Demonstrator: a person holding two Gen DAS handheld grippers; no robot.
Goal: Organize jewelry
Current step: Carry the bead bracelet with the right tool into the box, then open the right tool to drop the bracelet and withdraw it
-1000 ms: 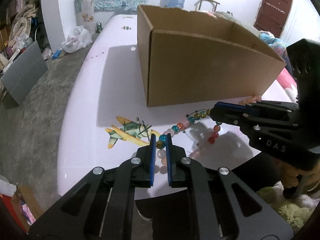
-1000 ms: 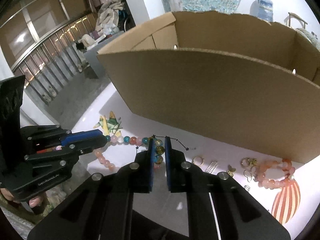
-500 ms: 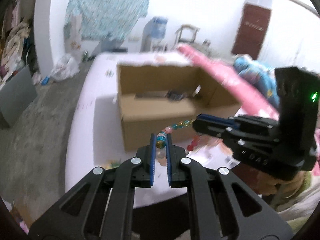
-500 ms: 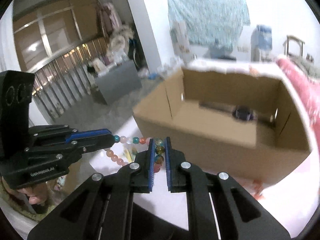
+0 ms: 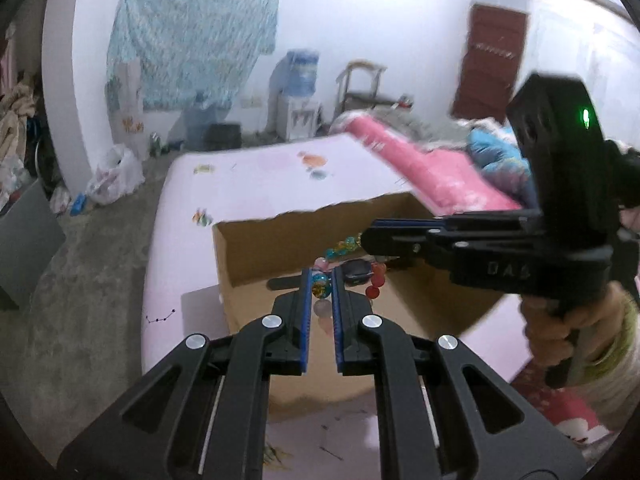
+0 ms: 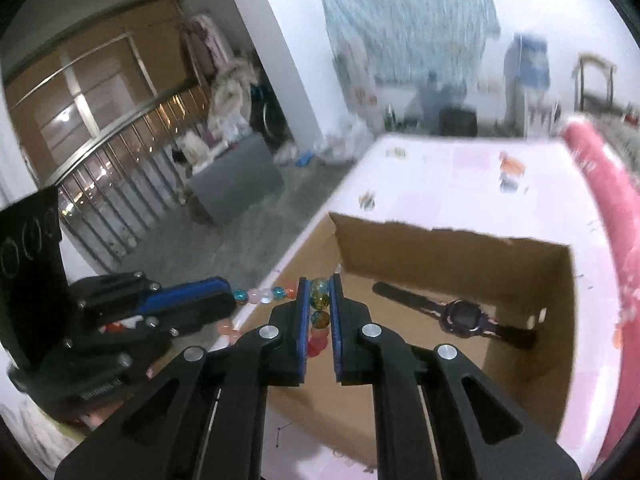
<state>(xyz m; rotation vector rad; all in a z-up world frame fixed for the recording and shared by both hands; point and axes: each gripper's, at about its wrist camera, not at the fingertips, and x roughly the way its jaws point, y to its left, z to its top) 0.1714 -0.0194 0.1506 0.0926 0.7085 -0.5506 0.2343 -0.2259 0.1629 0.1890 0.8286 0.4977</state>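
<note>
Pink table [image 5: 248, 184], cardboard box [image 6: 560, 320] at 12 o'clock: 2 grippers, left gripper [image 5: 320, 286] and right gripper [image 6: 318, 300], clamp bead necklace [image 6: 264, 295] above it; next, lower and release inside.

Two fisheye views, each mounted behind a pair of black blue-padded fingers and aimed forward and steeply down. Left wrist view: close above the open brown cardboard box [image 5: 256, 264], facing a white back wall, with the other black handheld gripper [image 5: 366, 238] crossing from the right. Right wrist view: equally near, over the same box [image 6: 440, 256], toward a railing at left. Shared: box interior, pale pink tabletop [image 5: 256, 184], string of coloured glass beads [image 6: 264, 295].
</note>
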